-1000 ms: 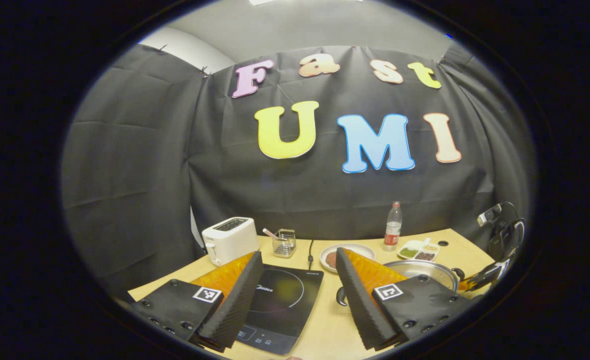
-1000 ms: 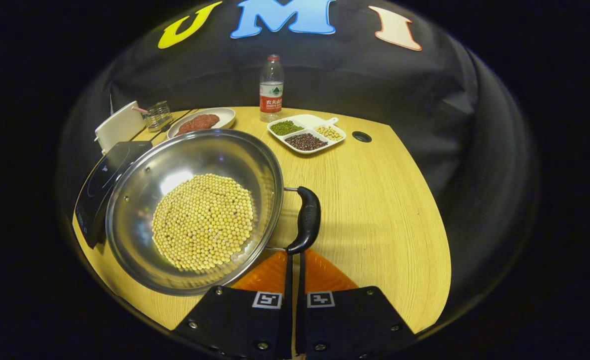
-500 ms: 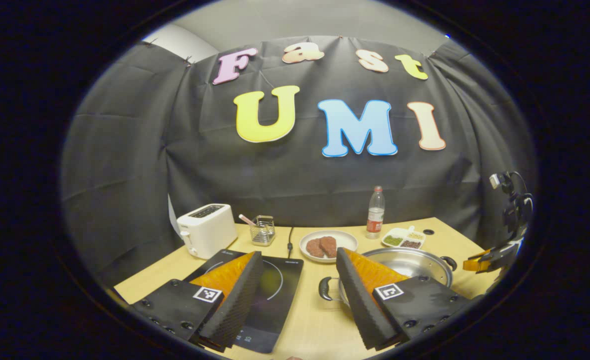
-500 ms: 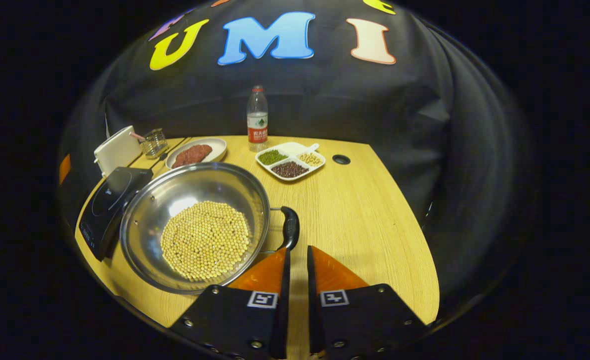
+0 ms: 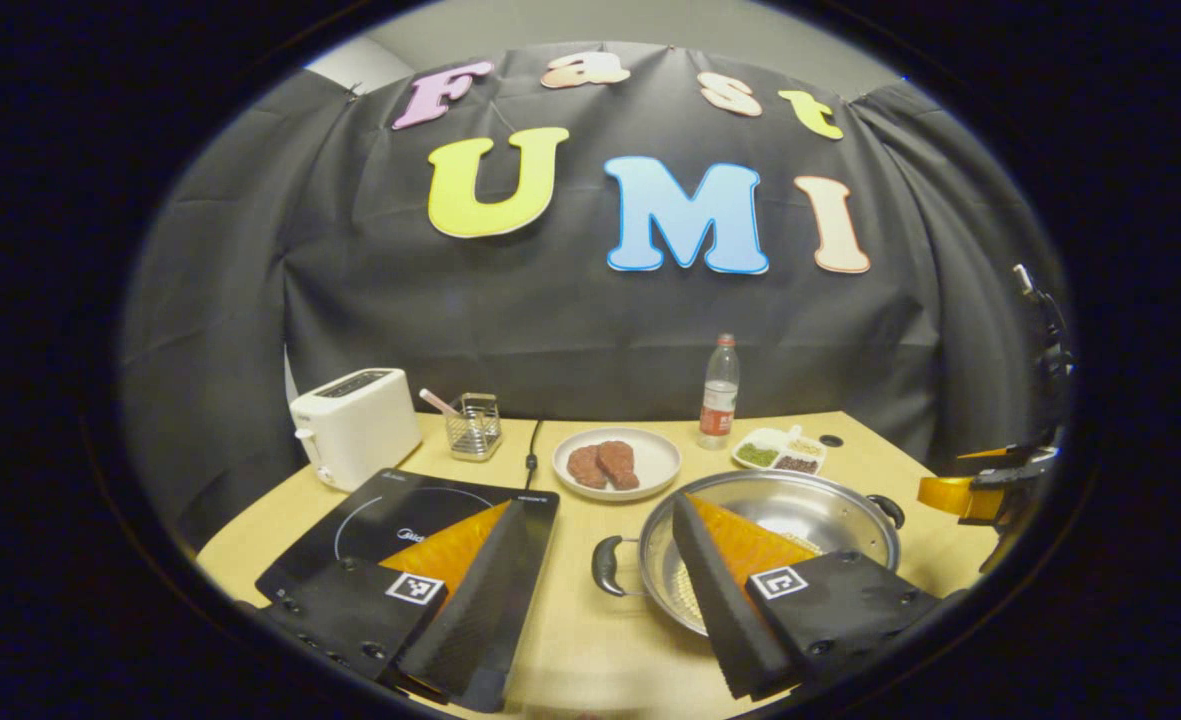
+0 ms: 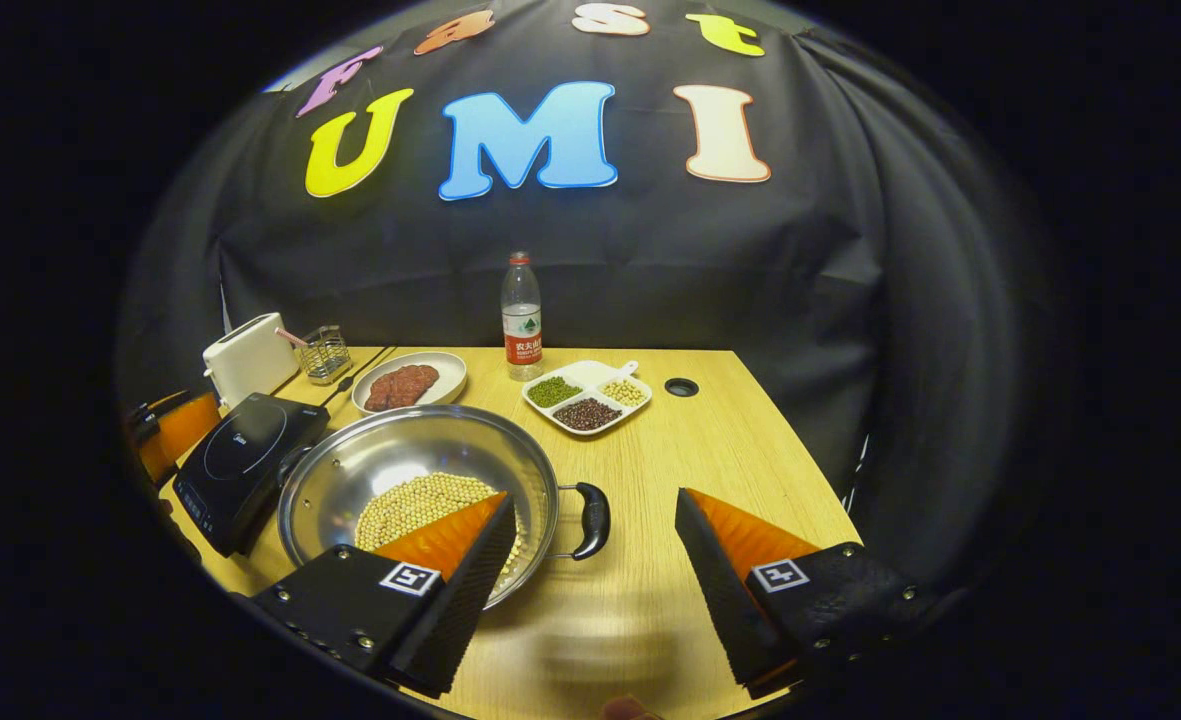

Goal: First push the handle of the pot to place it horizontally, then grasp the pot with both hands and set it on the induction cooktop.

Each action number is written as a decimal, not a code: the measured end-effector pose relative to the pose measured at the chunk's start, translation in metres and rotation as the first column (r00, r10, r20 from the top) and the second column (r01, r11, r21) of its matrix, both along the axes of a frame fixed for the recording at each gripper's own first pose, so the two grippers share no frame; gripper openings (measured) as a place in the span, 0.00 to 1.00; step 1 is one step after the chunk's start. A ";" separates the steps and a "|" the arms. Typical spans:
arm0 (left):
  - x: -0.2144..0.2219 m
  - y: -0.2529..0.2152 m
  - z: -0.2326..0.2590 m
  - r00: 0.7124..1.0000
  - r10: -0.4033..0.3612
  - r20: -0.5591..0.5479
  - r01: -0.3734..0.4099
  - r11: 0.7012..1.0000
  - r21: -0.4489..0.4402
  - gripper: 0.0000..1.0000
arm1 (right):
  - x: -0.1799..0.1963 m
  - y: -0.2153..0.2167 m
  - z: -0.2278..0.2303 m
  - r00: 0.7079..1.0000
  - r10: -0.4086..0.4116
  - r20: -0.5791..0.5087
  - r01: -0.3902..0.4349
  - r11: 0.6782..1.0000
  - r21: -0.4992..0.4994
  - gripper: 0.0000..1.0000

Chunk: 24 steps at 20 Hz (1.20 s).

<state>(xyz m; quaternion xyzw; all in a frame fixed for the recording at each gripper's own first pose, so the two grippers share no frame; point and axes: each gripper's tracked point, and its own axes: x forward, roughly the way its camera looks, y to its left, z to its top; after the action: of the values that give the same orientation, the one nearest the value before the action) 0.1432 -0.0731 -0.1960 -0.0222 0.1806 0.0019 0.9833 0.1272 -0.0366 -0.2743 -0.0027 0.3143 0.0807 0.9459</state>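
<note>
Nearest in the right gripper view, the right gripper stands with its jaws wide and nothing between them, above the bare table; the pot's right handle lies just beyond the gap, untouched. In the left gripper view, the left gripper is likewise spread wide and empty, with the left handle ahead of its gap. The pot, steel and partly filled with loose soybeans, rests on the table just right of the induction cooktop, not yet on it.

Both handles appear to lie level, so the two-handed grasp is judged the next step. Risks: unequal lift at the two handles would tilt the pot and spill beans; a shallow bite on a rounded handle could slip under the load; a low carry could catch the cooktop's edge. Farther back, the plate of meat, divided dish, bottle and toaster stand well apart.
</note>
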 end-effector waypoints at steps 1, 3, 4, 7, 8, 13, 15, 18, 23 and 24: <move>0.004 -0.003 -0.007 1.000 -0.010 -0.013 0.010 1.000 -0.006 0.94 | 0.002 0.002 0.000 1.000 0.001 0.002 -0.001 1.000 0.002 0.98; 0.016 -0.010 -0.020 0.999 -0.031 -0.035 0.031 0.999 -0.022 0.92 | 0.006 0.005 -0.005 1.000 0.006 0.002 -0.006 1.000 0.002 0.98; 0.020 -0.012 -0.029 0.998 -0.039 -0.052 0.038 0.999 -0.027 0.92 | 0.007 0.006 -0.007 1.000 0.006 0.001 -0.006 1.000 0.000 0.98; 0.033 -0.017 -0.057 0.992 -0.058 -0.110 0.053 0.997 -0.048 0.92 | 0.013 0.009 -0.014 1.000 0.009 -0.007 -0.009 1.000 0.000 0.98; 0.037 -0.019 -0.064 0.990 -0.061 -0.125 0.055 0.997 -0.053 0.92 | 0.016 0.010 -0.018 1.000 0.007 -0.010 -0.007 1.000 0.002 0.98; 0.053 -0.027 -0.098 0.974 -0.088 -0.210 0.078 0.995 -0.055 1.00 | 0.026 0.011 -0.043 0.998 -0.002 -0.060 0.003 1.000 0.008 0.98; 0.058 -0.030 -0.110 0.966 -0.097 -0.239 0.087 0.995 -0.051 0.96 | 0.029 0.014 -0.054 0.996 0.002 -0.084 -0.001 1.000 0.010 0.98; 0.061 -0.034 -0.127 0.954 -0.105 -0.280 0.094 0.994 -0.052 0.92 | 0.032 0.016 -0.071 0.993 0.009 -0.115 -0.009 1.000 -0.001 0.98; 0.064 -0.033 -0.148 0.941 -0.090 -0.327 0.077 0.996 -0.051 0.96 | 0.035 0.016 -0.095 0.984 -0.011 -0.176 0.010 1.000 -0.007 0.98; 0.065 -0.033 -0.152 0.938 -0.085 -0.335 0.072 0.996 -0.049 0.96 | 0.036 0.017 -0.098 0.984 -0.018 -0.179 0.017 1.000 -0.007 0.98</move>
<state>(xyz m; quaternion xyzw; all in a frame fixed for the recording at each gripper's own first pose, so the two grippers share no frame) 0.2079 -0.1058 -0.3477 -0.0322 0.3466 -0.0368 0.9367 0.1634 -0.0200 -0.3728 0.0047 0.3984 0.0714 0.9144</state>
